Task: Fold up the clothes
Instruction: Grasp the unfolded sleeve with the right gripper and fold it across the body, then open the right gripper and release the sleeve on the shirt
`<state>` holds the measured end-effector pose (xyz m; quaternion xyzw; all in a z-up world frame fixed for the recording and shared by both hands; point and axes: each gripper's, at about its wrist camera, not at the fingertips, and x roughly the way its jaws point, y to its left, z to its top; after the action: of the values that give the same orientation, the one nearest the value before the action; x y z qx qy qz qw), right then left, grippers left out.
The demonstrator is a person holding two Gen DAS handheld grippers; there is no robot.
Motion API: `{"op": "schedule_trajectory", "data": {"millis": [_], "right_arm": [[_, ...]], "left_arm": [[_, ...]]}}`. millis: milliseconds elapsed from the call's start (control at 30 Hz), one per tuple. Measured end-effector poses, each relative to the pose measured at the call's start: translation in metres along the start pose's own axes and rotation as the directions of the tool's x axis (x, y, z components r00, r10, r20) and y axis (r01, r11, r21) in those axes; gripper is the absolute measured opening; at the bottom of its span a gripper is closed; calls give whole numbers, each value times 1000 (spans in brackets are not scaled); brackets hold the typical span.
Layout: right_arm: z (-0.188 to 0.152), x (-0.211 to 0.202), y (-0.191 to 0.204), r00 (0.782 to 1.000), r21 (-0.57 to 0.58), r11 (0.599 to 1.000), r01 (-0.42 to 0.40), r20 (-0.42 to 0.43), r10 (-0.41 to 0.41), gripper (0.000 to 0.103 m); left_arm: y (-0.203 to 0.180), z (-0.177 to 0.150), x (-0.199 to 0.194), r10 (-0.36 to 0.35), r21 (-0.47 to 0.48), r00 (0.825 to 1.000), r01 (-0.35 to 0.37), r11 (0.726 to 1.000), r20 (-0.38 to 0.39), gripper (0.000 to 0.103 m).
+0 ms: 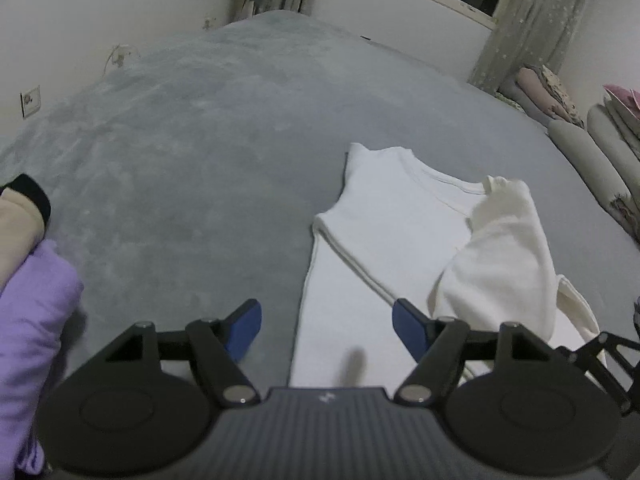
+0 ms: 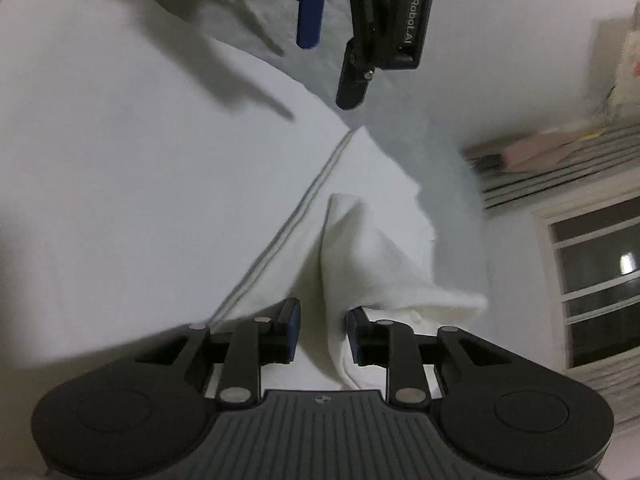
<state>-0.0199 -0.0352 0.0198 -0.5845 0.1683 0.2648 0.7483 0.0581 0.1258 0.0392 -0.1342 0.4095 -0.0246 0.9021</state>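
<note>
The bed (image 1: 200,140) fills most of the room, covered in a grey, plush blanket that shows brushed streaks in its nap. On it lies a white shirt (image 1: 380,240), spread flat with its neckline toward the far window and its long axis running from the hem near the person up to the collar. Seen from the left wrist it lies ahead and slightly right of the left gripper (image 1: 326,328), whose left finger hangs over bare blanket and whose right finger is above the shirt's near edge.

That left gripper stands wide open with nothing between its blue pads (image 1: 404,326). It is the nearer one to the shirt's left edge and side seam.

The right gripper (image 2: 320,332) is over the shirt's other side, where a sleeve (image 2: 360,260) is bunched and lifted into a soft, creased cone. Its jaws are narrowly parted with that fold of cloth running between them; the fabric rests against one pad, but I cannot tell whether both pads press on it.

The cloth looks like thick, matte cotton knit with stitched double seams. I judge the sleeve is being laid inward across the body of the shirt.

At the left edge a lilac garment (image 1: 28,320) sits bundled, soft and rumpled.
</note>
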Motion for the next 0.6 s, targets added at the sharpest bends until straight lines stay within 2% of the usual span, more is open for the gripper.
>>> {"op": "schedule_trajectory", "data": {"millis": [67, 167, 200, 233, 267, 300, 333, 400, 433, 467, 533, 567, 600], "right_arm": [[-1, -4, -15, 1000, 99, 995, -29, -6, 30, 38], [-4, -12, -40, 998, 207, 977, -58, 50, 49, 43], [-6, -17, -46, 994, 261, 962, -76, 92, 53, 51], [-7, -20, -57, 988, 356, 928, -111, 143, 64, 65], [-12, -18, -71, 980, 480, 862, -162, 178, 85, 72], [-18, -16, -86, 972, 597, 773, -213, 210, 105, 81], [-27, -11, -98, 968, 709, 660, -249, 213, 136, 82], [-48, 8, -119, 956, 881, 388, -271, 202, 212, 82], [-61, 15, -125, 951, 930, 258, -262, 202, 235, 79], [-70, 18, -129, 945, 953, 149, -265, 225, 238, 78], [-88, 21, -128, 930, 954, -23, -299, 297, 215, 61], [-91, 25, -127, 931, 952, -61, -300, 306, 200, 58], [-89, 28, -125, 940, 957, -52, -285, 289, 182, 51]], "left_arm": [[0, 0, 0, -18, -4, 1000, 18, 1000, -7, 71], [-5, -1, 0, -32, 11, 999, 32, 999, -8, 71], [-6, -1, 0, -34, 14, 999, 34, 999, -7, 71], [-6, -1, 0, -33, 14, 999, 33, 999, -6, 71], [-6, -1, 0, -31, 11, 1000, 31, 999, -5, 71], [-6, 0, 0, -29, 9, 1000, 29, 1000, -4, 71], [-5, 0, 0, -26, 4, 1000, 26, 1000, -3, 72], [-3, 1, 1, -22, -6, 1000, 22, 1000, -3, 71], [-3, 2, 1, -19, -10, 1000, 19, 1000, -3, 72], [-3, 2, 2, -20, -11, 1000, 20, 1000, -4, 71], [-4, 1, 2, -23, -9, 1000, 23, 1000, -6, 72], [-3, 2, 2, -25, -10, 1000, 24, 1000, -6, 72], [-3, 2, 2, -27, -11, 1000, 26, 1000, -6, 72]]}}
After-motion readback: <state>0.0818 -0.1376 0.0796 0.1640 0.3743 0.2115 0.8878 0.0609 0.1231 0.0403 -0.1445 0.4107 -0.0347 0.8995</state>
